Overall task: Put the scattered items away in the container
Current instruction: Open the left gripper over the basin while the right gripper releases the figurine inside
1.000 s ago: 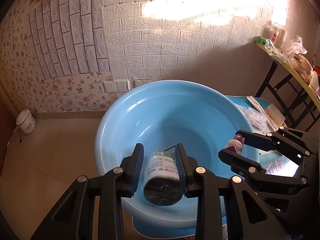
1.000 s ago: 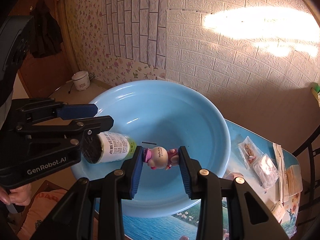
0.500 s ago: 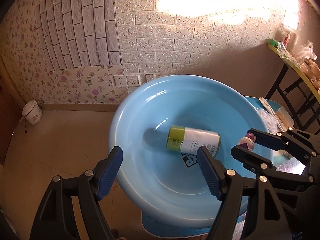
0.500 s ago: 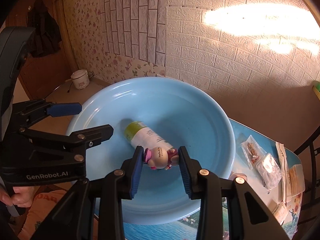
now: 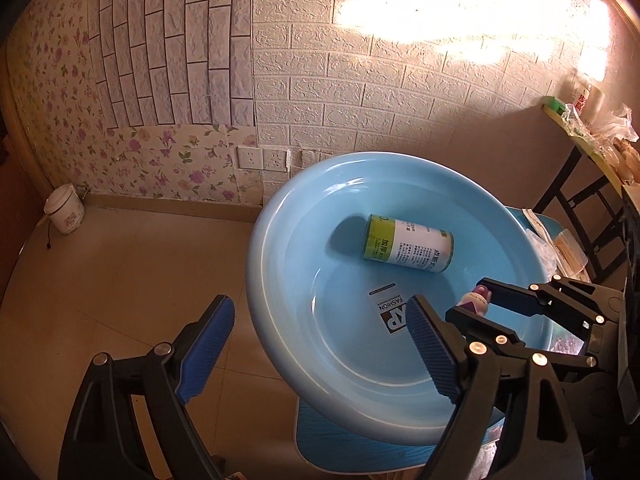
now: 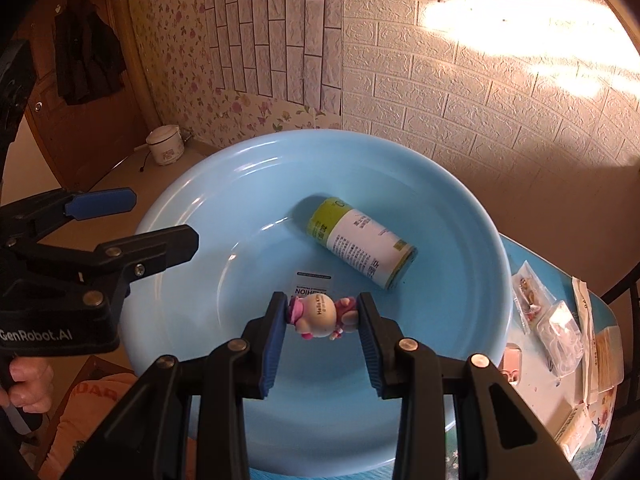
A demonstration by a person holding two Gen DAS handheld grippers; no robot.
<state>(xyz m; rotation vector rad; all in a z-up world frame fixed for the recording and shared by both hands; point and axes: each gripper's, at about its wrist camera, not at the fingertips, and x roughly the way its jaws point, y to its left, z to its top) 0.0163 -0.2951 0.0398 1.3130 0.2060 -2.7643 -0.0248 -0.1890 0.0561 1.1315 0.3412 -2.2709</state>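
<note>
Your right gripper (image 6: pixel 322 320) clamps a small pink-and-white figurine (image 6: pixel 320 316) over the blue basin (image 6: pixel 472 216) — only its own camera shows the toy whole. Your left gripper (image 5: pixel 320 344), empty, its jaws opening wide, straddles the basin's near rim. Inside lies the green-capped can (image 5: pixel 408 249) on its side, long axis across the bowl, cap toward the wall — both grippers angled steeply down.

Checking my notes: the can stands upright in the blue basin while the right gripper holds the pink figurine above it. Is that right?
Not quite. The can lies on its side in the blue basin, as the right wrist view shows. The rest holds: the right gripper grips the pink figurine above the basin.
</note>
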